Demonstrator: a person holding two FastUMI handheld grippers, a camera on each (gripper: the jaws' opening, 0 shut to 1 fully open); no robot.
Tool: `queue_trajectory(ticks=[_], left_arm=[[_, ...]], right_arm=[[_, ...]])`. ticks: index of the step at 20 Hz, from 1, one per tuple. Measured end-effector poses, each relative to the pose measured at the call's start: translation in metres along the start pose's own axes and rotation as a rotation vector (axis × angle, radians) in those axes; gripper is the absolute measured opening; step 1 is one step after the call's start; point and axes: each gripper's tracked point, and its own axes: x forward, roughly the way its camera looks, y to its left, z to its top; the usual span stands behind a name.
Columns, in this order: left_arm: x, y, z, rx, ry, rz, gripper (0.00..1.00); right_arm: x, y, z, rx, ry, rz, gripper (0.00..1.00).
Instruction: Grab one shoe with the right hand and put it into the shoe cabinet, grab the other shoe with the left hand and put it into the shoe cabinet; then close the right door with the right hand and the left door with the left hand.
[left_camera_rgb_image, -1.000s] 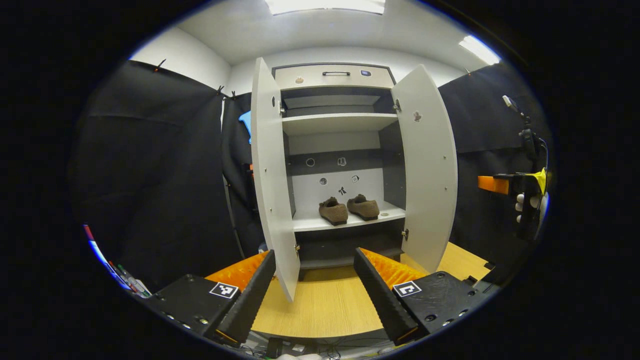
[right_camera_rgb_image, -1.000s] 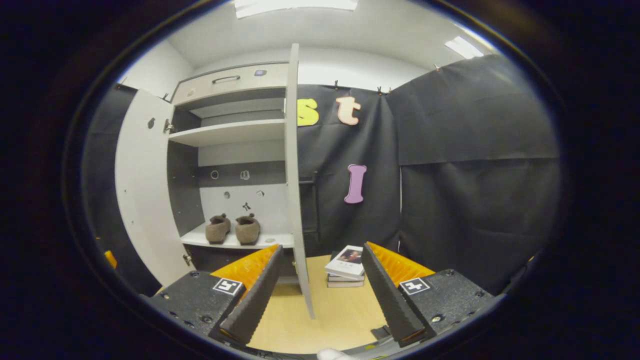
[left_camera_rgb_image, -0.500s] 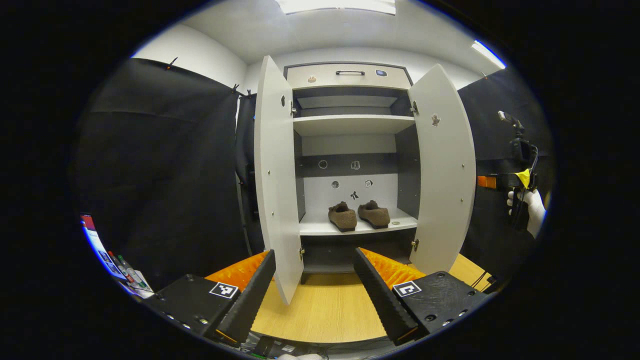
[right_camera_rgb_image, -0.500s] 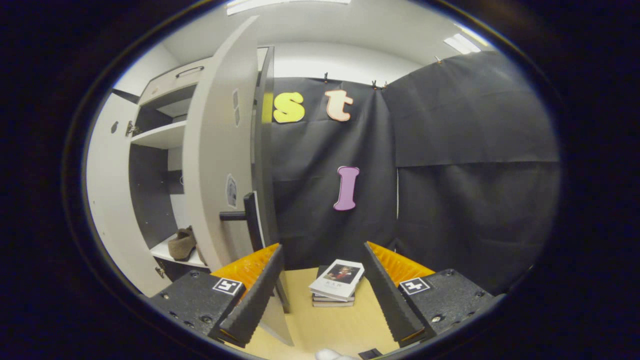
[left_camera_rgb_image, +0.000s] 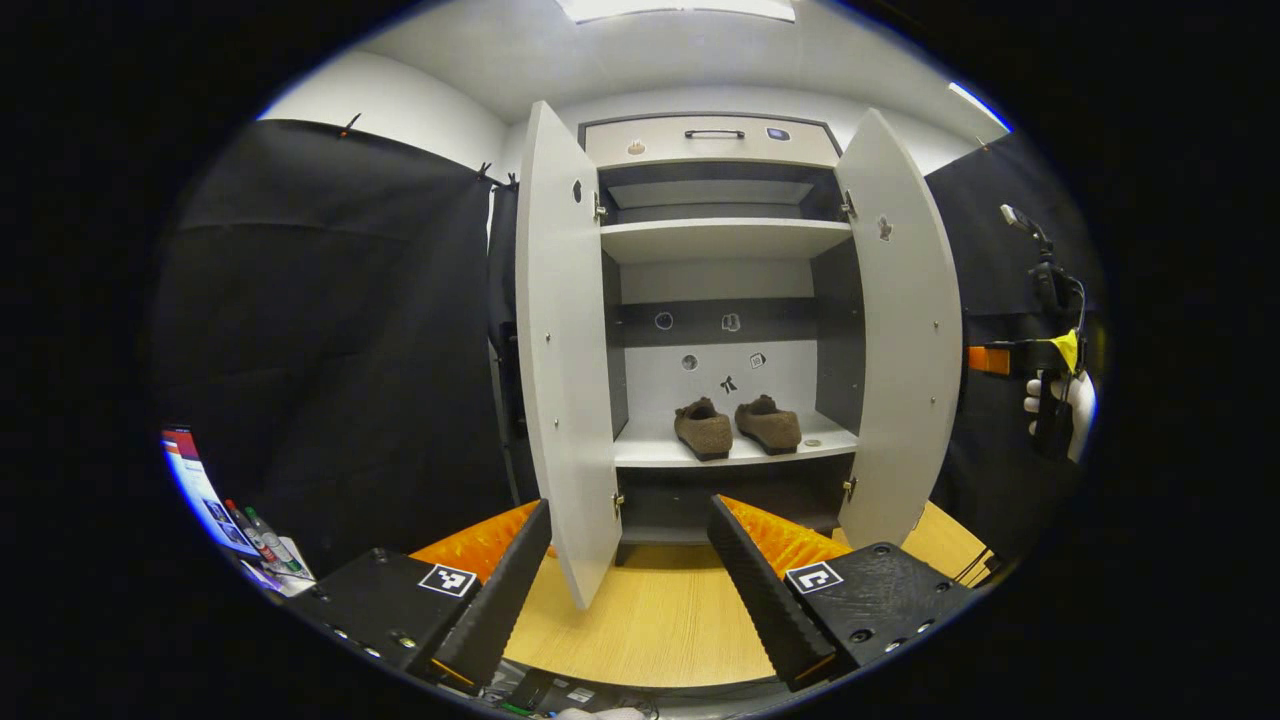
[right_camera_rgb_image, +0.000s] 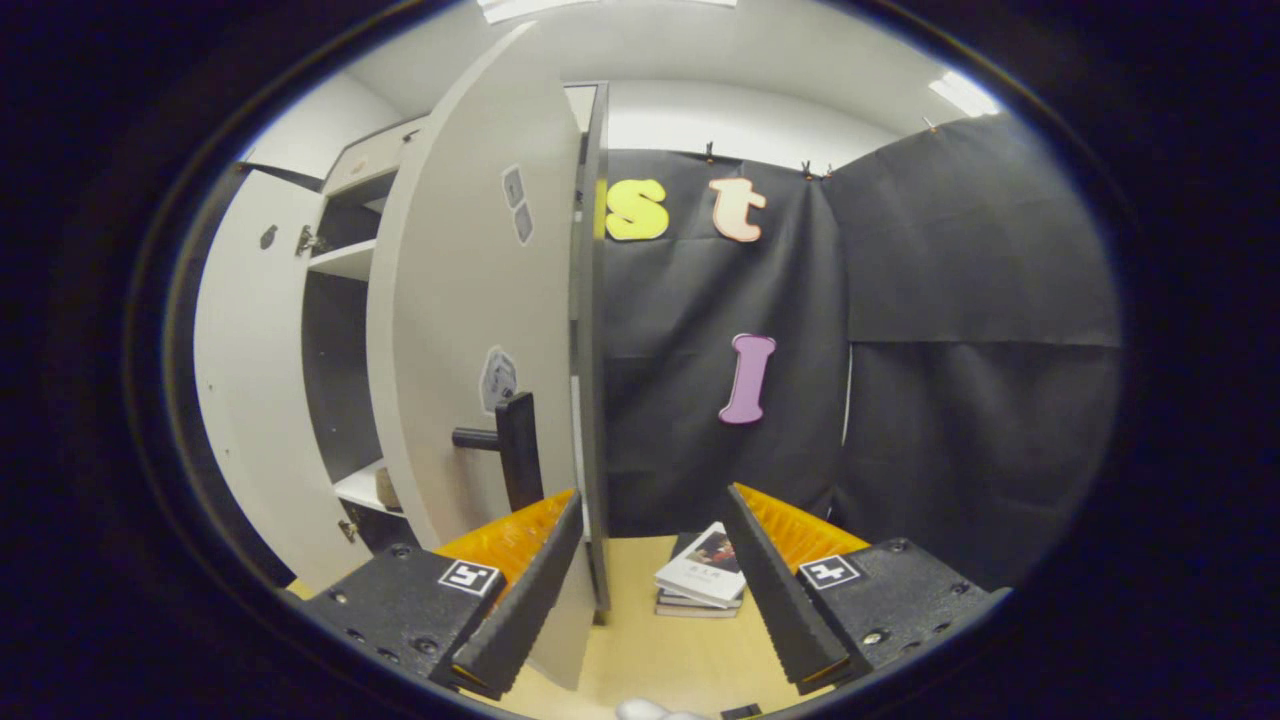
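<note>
Both shoes (left_camera_rgb_image: 737, 427) are sitting on the cabinet's lower shelf (left_camera_rgb_image: 735, 452). The right gripper (right_camera_rgb_image: 655, 590), jaws spread, is swinging round behind the right door (right_camera_rgb_image: 470, 320), ready to push it shut; the left gripper (left_camera_rgb_image: 630, 590) is waiting, jaws spread.

Left gripper view faces straight into the open white two-door shoe cabinet (left_camera_rgb_image: 720, 300) from out front; right gripper view sits near its white right door (right_camera_rgb_image: 470, 330), looking along the outer face, both sharing the cabinet interior
</note>
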Motion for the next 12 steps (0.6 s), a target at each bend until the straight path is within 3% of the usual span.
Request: queue_trajectory(ticks=[6, 7, 9, 10, 12], left_arm=[[-0.003, 0.017, -0.005, -0.002, 0.011, 0.022, 0.96], [-0.003, 0.021, -0.006, -0.004, 0.012, 0.024, 0.96], [-0.004, 0.025, -0.009, -0.006, 0.02, 0.021, 0.96], [-0.005, 0.028, -0.008, -0.005, 0.018, 0.021, 0.96], [-0.004, 0.036, -0.007, 0.003, 0.013, 0.022, 0.96]], right_arm=[[0.01, 0.065, -0.003, -0.023, -0.015, 0.085, 0.94], [0.012, 0.074, -0.004, -0.019, -0.012, 0.103, 0.89], [0.009, 0.096, -0.005, -0.004, -0.001, 0.157, 0.94], [0.004, 0.106, -0.006, 0.006, 0.002, 0.187, 0.89], [-0.009, 0.109, -0.005, -0.003, -0.007, 0.184, 0.97]])
